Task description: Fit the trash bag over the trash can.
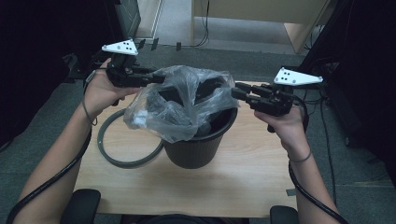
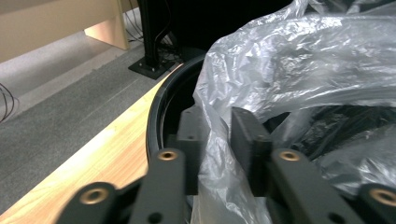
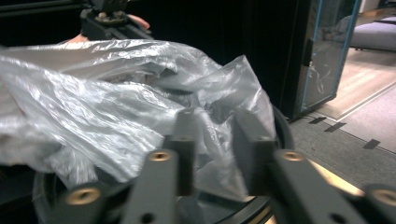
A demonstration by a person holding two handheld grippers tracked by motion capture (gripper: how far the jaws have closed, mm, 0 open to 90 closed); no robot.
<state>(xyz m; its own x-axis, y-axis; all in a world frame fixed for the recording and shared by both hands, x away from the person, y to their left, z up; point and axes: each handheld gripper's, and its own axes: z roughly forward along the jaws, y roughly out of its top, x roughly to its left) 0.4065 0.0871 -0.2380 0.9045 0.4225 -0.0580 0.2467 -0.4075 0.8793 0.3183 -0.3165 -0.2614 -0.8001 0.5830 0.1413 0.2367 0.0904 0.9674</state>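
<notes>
High view: grey ring (image 1: 122,158) on desk (image 1: 252,177).
Bag: crumpled clear plastic bag (image 1: 180,100) over black bin (image 1: 196,147).
Jaws: left gripper (image 2: 215,140) and right gripper (image 3: 212,140) narrow, each pinching the bag.

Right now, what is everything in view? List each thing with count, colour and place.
bag: one, clear plastic, draped over the bin's mouth, an edge between each gripper's jaws
bin: one, black, ribbed, middle of the table
ring: one, grey, flat on the table left of the bin
table: one, light wood
desk: one, beige, beyond the table
left gripper: one, black, at the bag's left edge
right gripper: one, black, at the bag's right edge
hands: two, one on each gripper
</notes>
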